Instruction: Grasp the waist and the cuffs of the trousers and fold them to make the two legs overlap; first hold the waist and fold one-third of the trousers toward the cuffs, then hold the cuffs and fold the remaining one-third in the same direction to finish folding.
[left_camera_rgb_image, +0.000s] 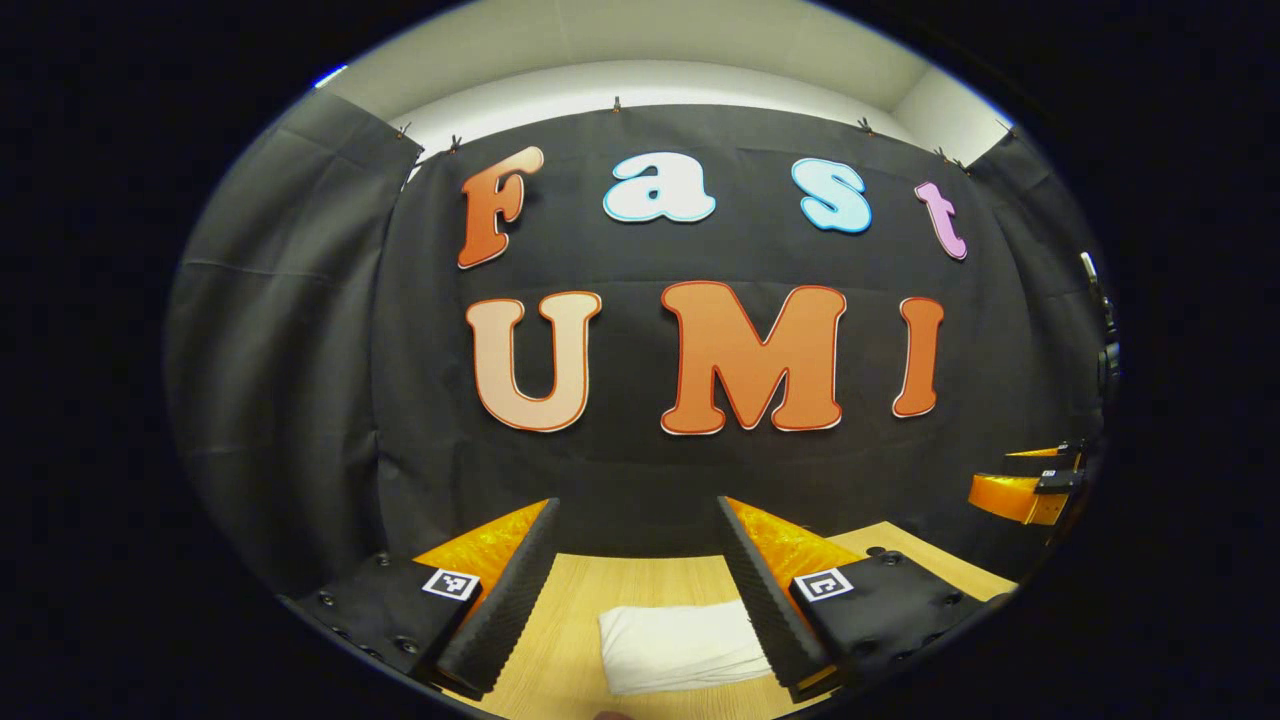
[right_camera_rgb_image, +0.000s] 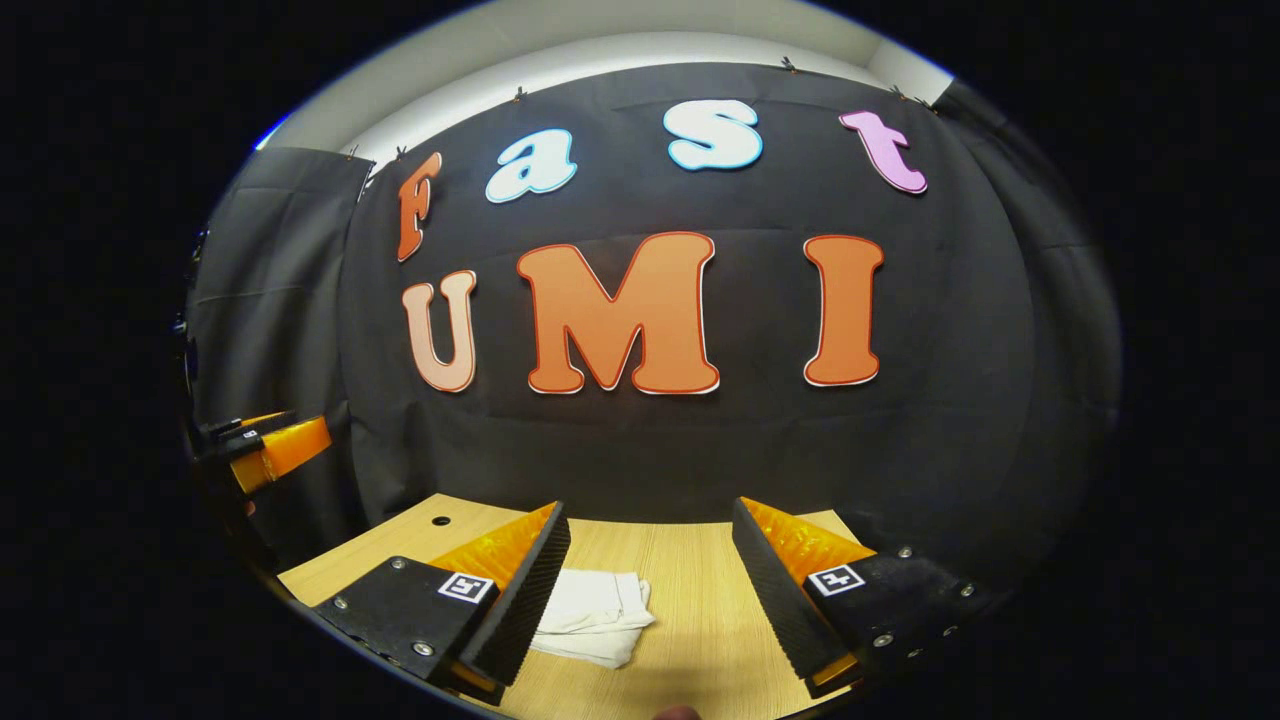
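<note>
In the left gripper view the left gripper (left_camera_rgb_image: 640, 560) hangs with its fingers spread wide, nothing between them, above a pale wooden table (left_camera_rgb_image: 560, 640). The white trousers (left_camera_rgb_image: 680, 645), folded into a small bundle, lie on the table just below and between the fingers. The right gripper (right_camera_rgb_image: 650, 570) is likewise spread and empty, with the bundle (right_camera_rgb_image: 595, 615) near its left finger. Black cloth (right_camera_rgb_image: 640, 450) walls the far side, a white wall (left_camera_rgb_image: 640, 85) above it.
</note>
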